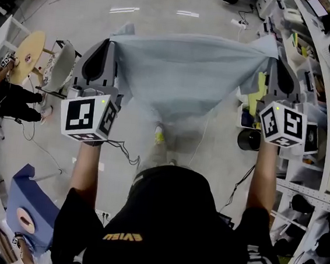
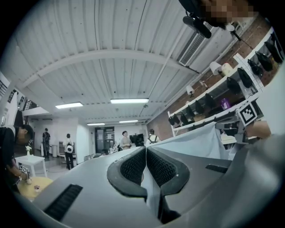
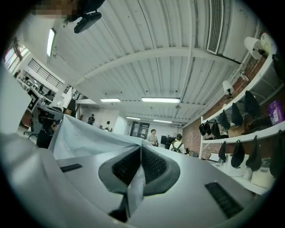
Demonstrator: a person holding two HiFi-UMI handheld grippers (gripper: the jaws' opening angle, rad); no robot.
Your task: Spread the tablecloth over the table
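Between the clamped fingers [image 2: 132,167] of left gripper [image 1: 108,41] and right gripper [image 1: 276,61], pinched one tablecloth [image 1: 186,72] corner apiece, cloth stretched from pair to pair.

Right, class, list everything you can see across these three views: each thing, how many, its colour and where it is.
tablecloth: one, pale blue-grey, stretched between both grippers above the floor
round table: one, yellow-tan top, far left in head view
blue cover: one, blue, lower left in head view
black cylinder: one, black, beside the right-hand shelving
shelving: white racks holding dark objects, right edge
bystanders: several, dark and light clothes, far background
ceiling lights: several, white strips, overhead
left gripper: one, grey, fingers shut on a tablecloth corner
right gripper: one, grey, fingers shut on the other corner
forearms: two, from black sleeves, behind the grippers
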